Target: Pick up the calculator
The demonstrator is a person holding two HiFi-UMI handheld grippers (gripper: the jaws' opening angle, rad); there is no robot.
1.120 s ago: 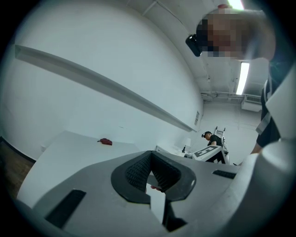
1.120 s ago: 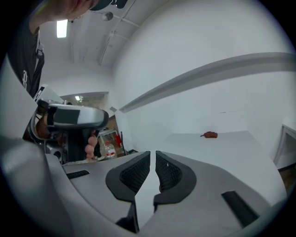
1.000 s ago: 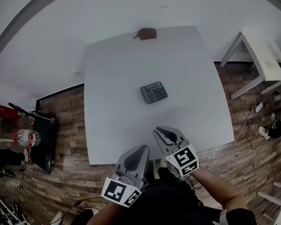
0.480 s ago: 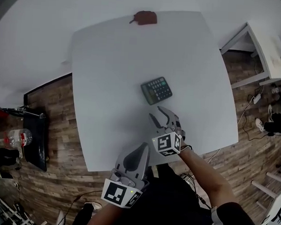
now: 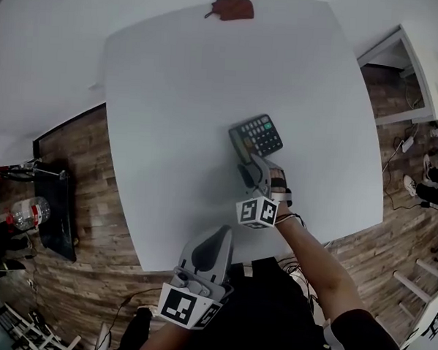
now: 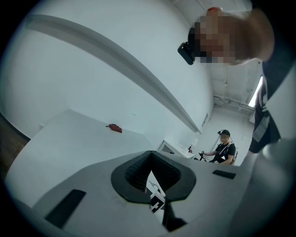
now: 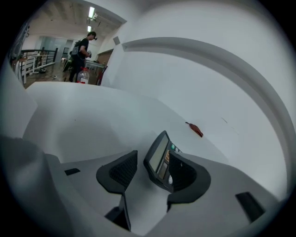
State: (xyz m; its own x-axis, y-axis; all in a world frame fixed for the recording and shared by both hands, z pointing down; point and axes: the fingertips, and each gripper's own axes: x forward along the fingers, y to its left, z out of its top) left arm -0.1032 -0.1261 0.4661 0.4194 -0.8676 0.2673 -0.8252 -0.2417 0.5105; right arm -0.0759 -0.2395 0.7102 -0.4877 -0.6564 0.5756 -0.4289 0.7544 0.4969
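The dark calculator (image 5: 256, 136) lies flat near the middle of the white table (image 5: 172, 95), its display end toward me. My right gripper (image 5: 250, 167) is low at that near end. In the right gripper view its jaws are opening, and the calculator (image 7: 159, 159) sits between them, close against the right pad (image 7: 185, 173) and apart from the left pad. My left gripper (image 5: 216, 236) hangs back at the table's near edge. In the left gripper view its jaws (image 6: 152, 157) are shut on nothing.
A small red-brown object (image 5: 231, 7) lies at the table's far edge. A second white table (image 5: 422, 71) stands at the right. On the wooden floor at the left are a bottle (image 5: 28, 212) and a black case (image 5: 56, 210). A person (image 7: 83, 46) stands far off.
My right gripper has travelled forward and down from the table's near edge to the calculator, rolling as it went, and its jaws have spread. The left gripper has shifted only slightly.
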